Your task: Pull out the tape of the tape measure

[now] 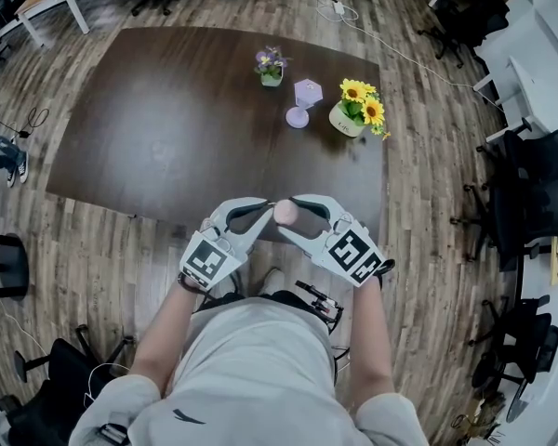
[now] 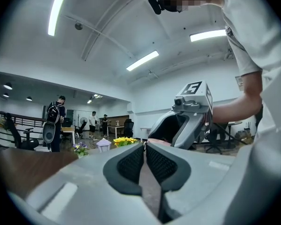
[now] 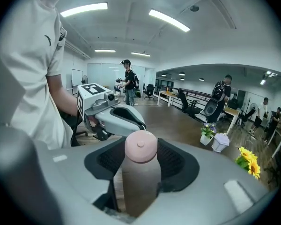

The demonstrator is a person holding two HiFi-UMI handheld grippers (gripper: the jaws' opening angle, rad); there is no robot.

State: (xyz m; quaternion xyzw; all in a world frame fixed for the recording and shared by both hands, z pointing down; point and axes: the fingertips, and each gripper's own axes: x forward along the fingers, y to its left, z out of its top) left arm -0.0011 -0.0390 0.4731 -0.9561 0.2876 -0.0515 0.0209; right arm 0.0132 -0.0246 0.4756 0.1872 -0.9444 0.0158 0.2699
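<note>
desk (image 1: 167,110) dark, ahead of right claw (image 1: 287,214) | purple flowers (image 1: 271,66) far ahead | lilac box (image 1: 308,92) beside them | sunflowers (image 1: 358,108) ahead, rightward | chairs (image 1: 530,193) far right

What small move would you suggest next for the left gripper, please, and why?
Probably draw the left gripper slowly away from the right gripper, keeping the right one steady. The right fingers clamp the pink tape measure, and the left fingers are closed at its edge, seemingly on the tape's tip, though that is too small to confirm.
</note>
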